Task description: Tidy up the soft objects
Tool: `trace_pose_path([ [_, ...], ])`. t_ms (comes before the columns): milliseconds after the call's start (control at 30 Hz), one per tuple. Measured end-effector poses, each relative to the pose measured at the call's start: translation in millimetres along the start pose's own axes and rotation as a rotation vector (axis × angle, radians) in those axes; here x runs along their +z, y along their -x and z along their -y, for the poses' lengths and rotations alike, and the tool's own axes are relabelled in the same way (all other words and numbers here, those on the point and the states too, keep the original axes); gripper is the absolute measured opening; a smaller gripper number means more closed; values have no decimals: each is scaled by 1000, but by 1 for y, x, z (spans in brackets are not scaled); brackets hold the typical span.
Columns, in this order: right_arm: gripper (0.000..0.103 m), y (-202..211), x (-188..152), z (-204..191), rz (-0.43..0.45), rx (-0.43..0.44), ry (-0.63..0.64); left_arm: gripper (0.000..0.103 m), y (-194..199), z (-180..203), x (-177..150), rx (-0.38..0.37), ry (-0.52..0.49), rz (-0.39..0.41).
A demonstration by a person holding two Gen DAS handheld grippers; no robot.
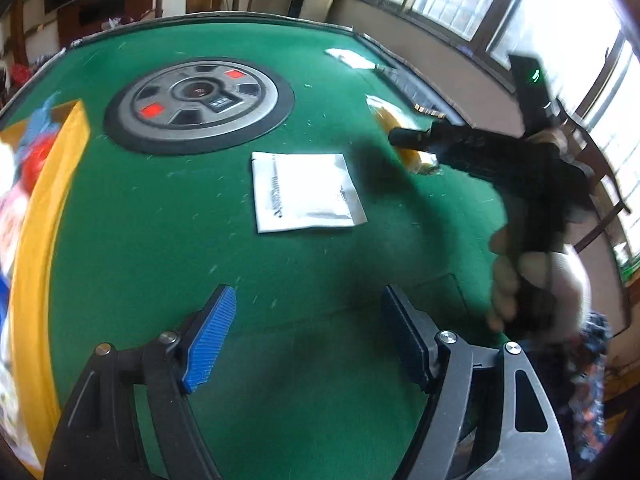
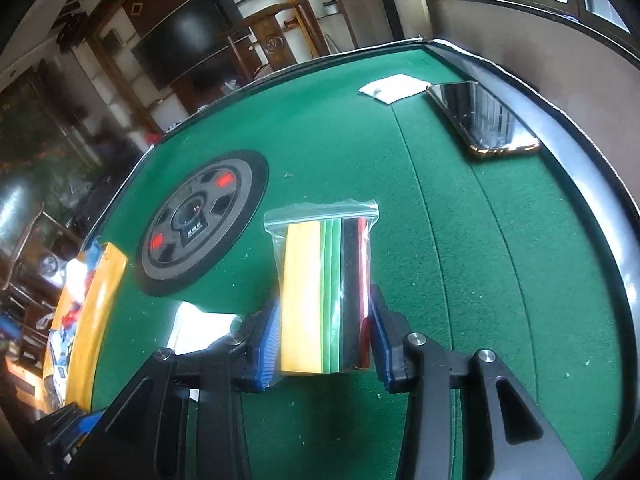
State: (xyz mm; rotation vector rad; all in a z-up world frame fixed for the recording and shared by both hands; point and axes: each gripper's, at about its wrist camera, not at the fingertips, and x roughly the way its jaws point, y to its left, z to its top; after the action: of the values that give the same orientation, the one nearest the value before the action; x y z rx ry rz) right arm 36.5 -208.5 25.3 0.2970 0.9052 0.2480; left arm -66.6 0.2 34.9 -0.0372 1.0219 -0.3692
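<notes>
Two blue-padded fingers of the right gripper (image 2: 322, 340) pinch a clear zip bag (image 2: 326, 280) of coloured sheets above the green counter (image 2: 500, 264). Left gripper (image 1: 308, 340) fingers are spread, holding nothing, near a white packet (image 1: 306, 192) beside the yellow bin (image 1: 38, 240).

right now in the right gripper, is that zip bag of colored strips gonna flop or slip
The zip bag stands upright above the right gripper, so its strips probably stiffen it. The clear empty top looks limp. Glossy plastic may slide, though the ribbed pads should help.

Clear zip bag (image 2: 326, 292) of yellow, green, black, red sheets, upright above green felt; white flat packet (image 1: 306, 192) lying flat.
</notes>
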Motion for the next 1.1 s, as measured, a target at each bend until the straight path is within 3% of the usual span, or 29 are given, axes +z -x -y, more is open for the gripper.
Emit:
trace_pose_path([
  [200, 36, -5, 3, 0, -8, 12, -4, 74, -20, 49, 11, 396, -352, 175],
  [267, 36, -3, 2, 1, -5, 18, -14, 74, -30, 64, 9, 445, -470, 205],
  [333, 36, -1, 2, 4, -3, 22, -28, 74, -39, 77, 3, 443, -558, 194],
  [433, 36, 0, 2, 10, -1, 36, -57, 80, -43, 86, -4, 417, -613, 191],
  [667, 37, 1, 2, 14, 0, 63, -94, 77, -53, 66, 19, 448, -542, 159],
  [733, 37, 1, 3, 15, -2, 70, -99, 43, -54, 57, 25, 424, -512, 141],
  [867, 37, -2, 4, 16, -12, 87, -105, 28, -52, 49, 28, 387, -474, 104],
  [933, 37, -2, 4, 16, -14, 90, -105, 12, -52, 49, 26, 384, -476, 92],
  [1000, 37, -3, 4, 16, -15, 87, -106, 3, -52, 48, 24, 379, -471, 89],
  [1100, 37, -3, 4, 16, -14, 88, -106, 1, -45, 42, 27, 373, -465, 114],
])
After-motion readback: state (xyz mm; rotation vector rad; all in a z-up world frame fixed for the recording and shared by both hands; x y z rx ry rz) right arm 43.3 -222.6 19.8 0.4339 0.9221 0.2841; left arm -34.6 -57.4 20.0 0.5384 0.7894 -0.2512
